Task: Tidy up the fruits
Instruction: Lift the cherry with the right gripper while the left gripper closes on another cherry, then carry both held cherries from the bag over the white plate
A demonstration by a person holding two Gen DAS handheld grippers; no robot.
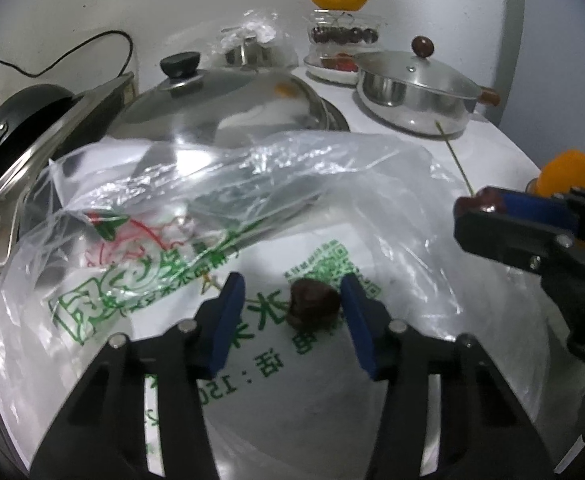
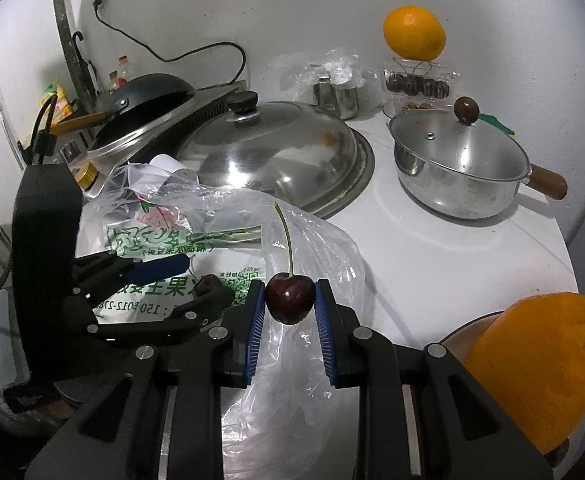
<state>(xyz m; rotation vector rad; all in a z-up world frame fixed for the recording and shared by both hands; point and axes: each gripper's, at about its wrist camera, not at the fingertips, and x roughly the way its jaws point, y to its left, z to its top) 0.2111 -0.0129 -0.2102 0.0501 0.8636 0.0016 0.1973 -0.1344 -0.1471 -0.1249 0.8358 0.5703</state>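
White counter (image 2: 432, 264), cluttered with pots. Right gripper (image 2: 290, 312) clamped on stemmed cherry (image 2: 290, 298), held above plastic bag (image 2: 316, 248). Left gripper (image 1: 288, 308) apart, straddling loose cherry (image 1: 312, 308) lying on the bag; right pad just beside it, left pad clear. Risks: slick film sliding, cherry rolling or bruising, bag pinched too.

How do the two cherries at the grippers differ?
The cherry in the right gripper is lifted and clamped; the cherry between the left gripper's blue pads lies on the plastic bag, not yet pinched. The right one shows a long stem, the left none visible. Both are dark red.
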